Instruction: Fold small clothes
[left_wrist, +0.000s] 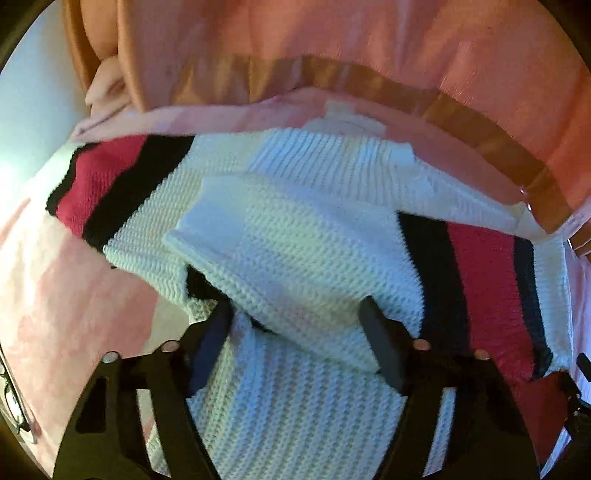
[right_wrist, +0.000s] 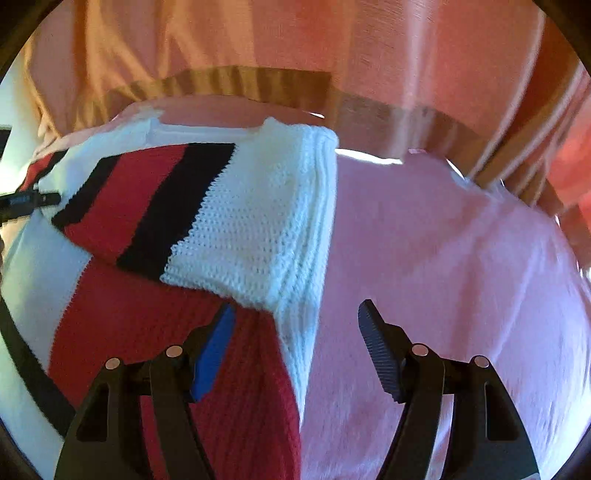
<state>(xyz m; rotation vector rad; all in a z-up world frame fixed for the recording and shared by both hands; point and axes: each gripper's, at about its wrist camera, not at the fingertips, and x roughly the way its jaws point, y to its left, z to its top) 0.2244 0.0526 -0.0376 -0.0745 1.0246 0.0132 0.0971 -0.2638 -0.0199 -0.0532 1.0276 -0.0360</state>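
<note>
Lighting warm, fairly bright; white glare left of the sweater (left_wrist: 295, 236) (left wrist view); motion blur above it; fisheye bending, dark vignette at corners.

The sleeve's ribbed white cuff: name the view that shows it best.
The right wrist view. There the ribbed cuff lies whole and sharp, just ahead of the open right gripper. The left wrist view shows folded sweater knit, but no clear cuff.

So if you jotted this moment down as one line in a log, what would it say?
task: fold sweater | left gripper: open, astride folded sleeve | right gripper: open over cuff | surface: pink cloth
</note>
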